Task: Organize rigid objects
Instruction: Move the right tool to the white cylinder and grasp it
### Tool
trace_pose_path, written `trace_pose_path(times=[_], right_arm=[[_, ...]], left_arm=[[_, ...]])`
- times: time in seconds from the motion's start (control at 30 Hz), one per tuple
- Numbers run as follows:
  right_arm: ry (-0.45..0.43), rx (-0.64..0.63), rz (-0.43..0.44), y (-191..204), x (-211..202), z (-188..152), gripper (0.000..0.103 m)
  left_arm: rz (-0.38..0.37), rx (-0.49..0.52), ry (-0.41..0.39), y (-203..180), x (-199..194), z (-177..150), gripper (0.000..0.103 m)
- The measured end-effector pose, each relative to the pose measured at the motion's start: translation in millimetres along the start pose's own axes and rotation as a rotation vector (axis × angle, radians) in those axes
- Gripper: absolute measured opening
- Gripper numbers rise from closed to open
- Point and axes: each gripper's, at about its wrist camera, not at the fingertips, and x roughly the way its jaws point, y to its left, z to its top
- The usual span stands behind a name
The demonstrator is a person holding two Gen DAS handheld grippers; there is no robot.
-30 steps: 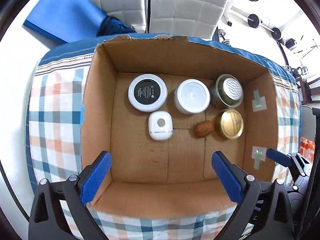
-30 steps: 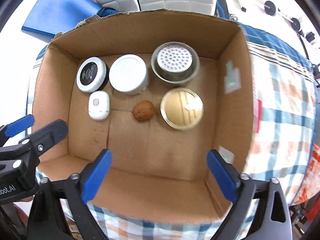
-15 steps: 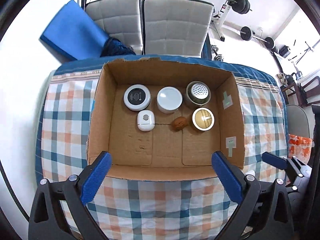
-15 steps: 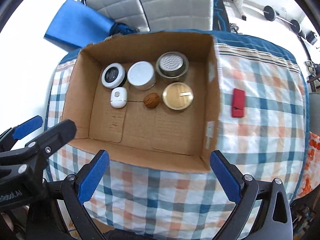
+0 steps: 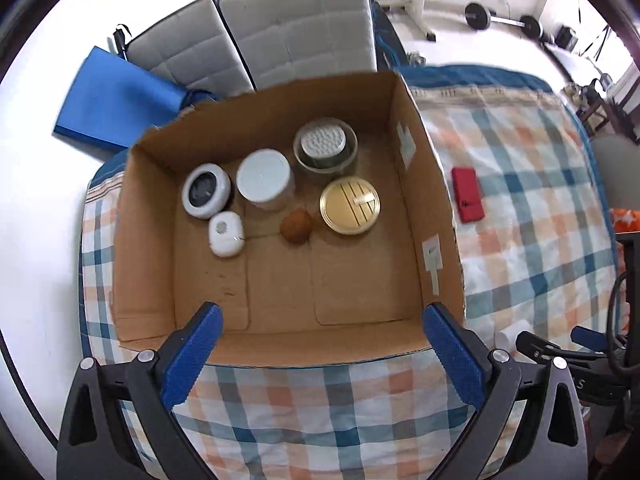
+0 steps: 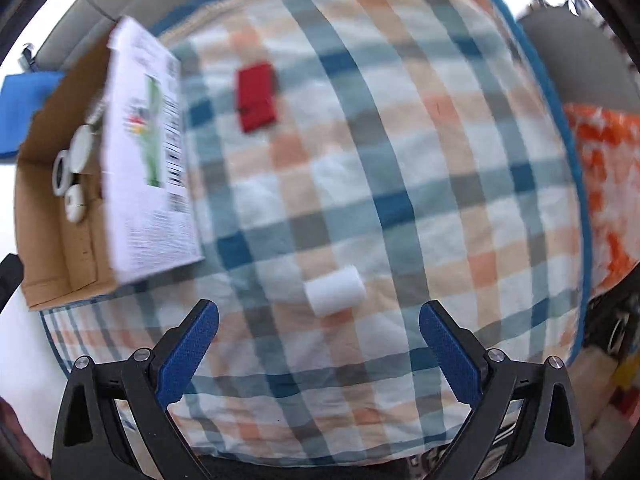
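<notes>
My right claw had swung off the brown cardboard box; spread wide, it risked nudging the white cylinder at twelve o'clock rolling away.

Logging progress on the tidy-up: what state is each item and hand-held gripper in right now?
cardboard box: open, on the checked cloth.
gold-lid tin: lidded, upright in box.
white jar: lidded, upright in box.
walnut: in box.
red case: outside box, flat on cloth.
white cylinder: outside box, lying on its side.
left hand-held gripper: open, empty.
right hand-held gripper: open, empty.
</notes>
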Motion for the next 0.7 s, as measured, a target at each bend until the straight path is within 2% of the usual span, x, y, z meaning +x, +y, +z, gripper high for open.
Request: trace_pose_path(times=[0.13,0.2,0.23,0.27,0.43,0.57,0.7], right_arm=[[0.08,0.072,0.057,-18,44,5,0.081],[0.096,0.067,0.047,-20,56,7,0.075],[0.103,0.057,0.048,-20,62,7,0.067],[0.109,0.05,0.042,-20,65,8,0.052],[0.067,0.027,0.035,-30,52,17,0.051],[0.035,0.004,0.016,-44,27,36,0.051],[0.011,0.002,-0.013,-72,4,64,0.051]], left_arm=[[0.049,0.029,0.03,-21,18,-1,0.103],[0.061,0.042,0.04,-27,21,-1,0.103],[0.066,0.047,0.043,-30,24,-1,0.103],[0.07,0.052,0.045,-32,24,0,0.103],[0.054,0.053,0.034,-44,15,10,0.103],[0.018,0.053,-0.001,-62,-3,33,0.103],[-0.145,0.046,0.01,-95,-11,68,0.103]])
